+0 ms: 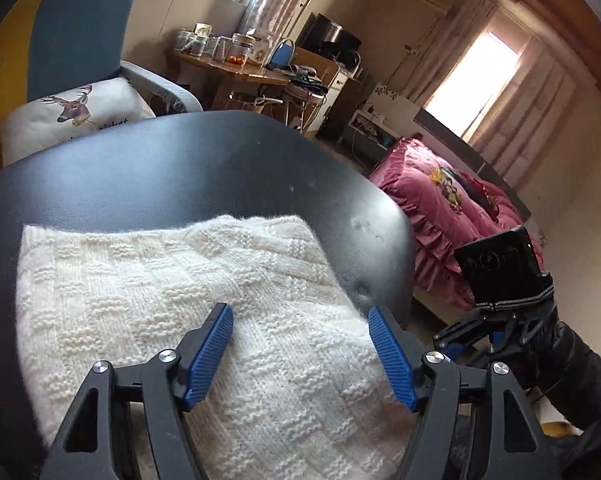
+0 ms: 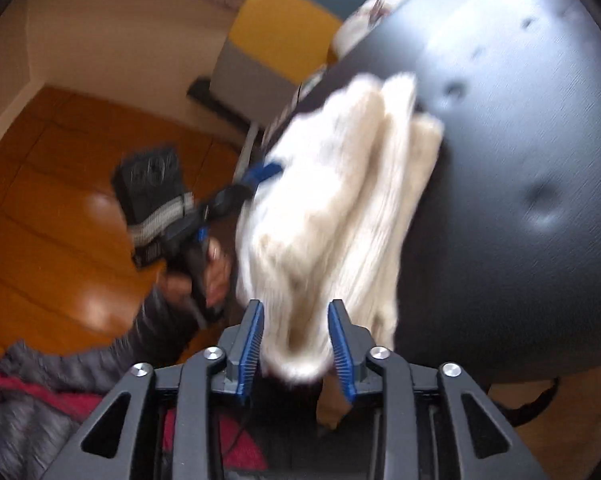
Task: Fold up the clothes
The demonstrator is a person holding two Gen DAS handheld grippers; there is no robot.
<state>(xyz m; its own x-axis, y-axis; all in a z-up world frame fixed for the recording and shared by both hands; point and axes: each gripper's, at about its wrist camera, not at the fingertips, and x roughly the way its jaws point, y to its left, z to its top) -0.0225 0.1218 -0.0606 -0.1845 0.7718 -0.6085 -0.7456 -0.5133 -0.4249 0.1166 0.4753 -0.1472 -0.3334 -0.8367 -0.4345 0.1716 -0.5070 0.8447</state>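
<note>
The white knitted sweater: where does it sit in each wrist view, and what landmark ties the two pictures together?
Left wrist view: the white knitted sweater fills the lower centre, folded on the black table, under the open left gripper.
Right wrist view: it runs blurred from centre down between the fingers of the right gripper.
Shared landmark: the black table with dents in its top.

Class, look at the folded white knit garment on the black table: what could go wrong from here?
1. The cream white knitted sweater overhangs the round black table edge, so it might slide off.
2. The right gripper straddles a thick bunch with its jaws apart; closing may catch only some layers.
3. The right wrist view is blurred, suggesting fast motion that might undo the fold.
</note>
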